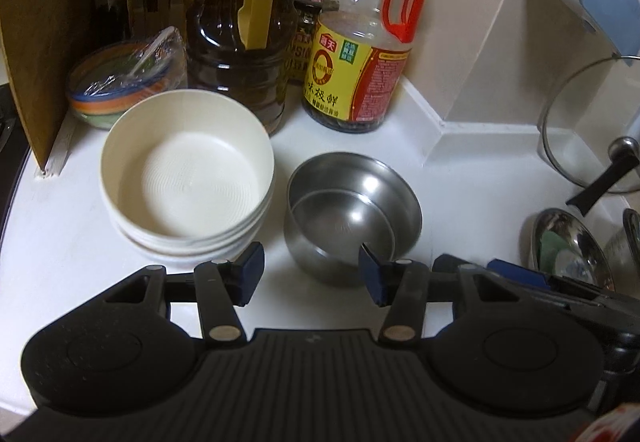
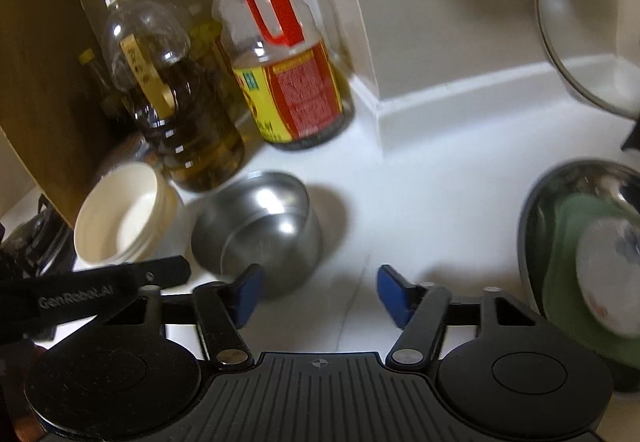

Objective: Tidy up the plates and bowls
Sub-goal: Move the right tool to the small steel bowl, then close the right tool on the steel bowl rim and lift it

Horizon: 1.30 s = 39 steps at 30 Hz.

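Left hand-held gripper [image 1: 311,274] spread, empty — steel bowls [image 1: 352,210] just ahead, white bowls [image 1: 188,178] front-left.

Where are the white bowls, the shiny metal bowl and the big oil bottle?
white bowls [image 1: 192,178], left wrist view, inside floor of top bowl.
metal bowl [image 1: 372,182], left wrist view, inner wall.
oil bottle [image 1: 236,70], left wrist view, dark middle.

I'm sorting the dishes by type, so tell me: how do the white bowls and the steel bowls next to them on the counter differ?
The white bowls are matte cream with a ridged floor; the steel bowls are shiny bare metal. The white stack is wider and shows several rims; the steel stack looks like two, the inner one sitting tilted. Both stand upright and empty, apart from each other, on the white counter in front of the bottles.
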Available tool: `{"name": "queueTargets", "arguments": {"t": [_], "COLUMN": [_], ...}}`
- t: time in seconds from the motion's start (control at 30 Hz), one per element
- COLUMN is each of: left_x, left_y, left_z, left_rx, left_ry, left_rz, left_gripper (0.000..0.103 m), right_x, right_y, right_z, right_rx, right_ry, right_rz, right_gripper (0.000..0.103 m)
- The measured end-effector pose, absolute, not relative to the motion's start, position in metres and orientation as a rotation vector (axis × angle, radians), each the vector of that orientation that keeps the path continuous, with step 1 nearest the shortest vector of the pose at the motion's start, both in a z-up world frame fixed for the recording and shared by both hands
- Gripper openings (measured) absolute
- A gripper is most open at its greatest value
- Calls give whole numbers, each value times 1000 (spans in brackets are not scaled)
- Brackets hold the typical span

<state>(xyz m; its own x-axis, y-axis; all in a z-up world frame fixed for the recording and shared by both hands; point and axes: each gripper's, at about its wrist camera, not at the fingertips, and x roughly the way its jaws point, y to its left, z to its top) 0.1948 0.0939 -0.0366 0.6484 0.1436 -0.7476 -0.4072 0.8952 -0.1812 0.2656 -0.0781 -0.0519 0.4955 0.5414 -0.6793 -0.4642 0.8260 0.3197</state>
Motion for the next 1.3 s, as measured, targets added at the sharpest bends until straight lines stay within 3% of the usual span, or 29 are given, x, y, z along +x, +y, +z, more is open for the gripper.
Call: {"name": "queueTargets", "arguments": {"t": [0.33, 0.8, 1.03, 1.3], "left_x": [217, 230, 230, 227], "left_y": [92, 93, 95, 95], "left_z": [-45, -55, -56, -57], "left_rx": [-334, -330, -323, -318], "left_ry": [823, 855, 859, 868], "left_rz": [338, 345, 345, 326], "left_gripper": [44, 44, 44, 44], "right_x": [296, 315, 320, 313], "right_y": [-60, -43, -37, -33], "right_z": [-59, -71, -76, -71], "right_rx": [105, 112, 108, 11], "right_ry": [851, 870, 885, 886], "right_rz": [642, 649, 652, 644], "right_gripper": [35, 29, 14, 7]}}
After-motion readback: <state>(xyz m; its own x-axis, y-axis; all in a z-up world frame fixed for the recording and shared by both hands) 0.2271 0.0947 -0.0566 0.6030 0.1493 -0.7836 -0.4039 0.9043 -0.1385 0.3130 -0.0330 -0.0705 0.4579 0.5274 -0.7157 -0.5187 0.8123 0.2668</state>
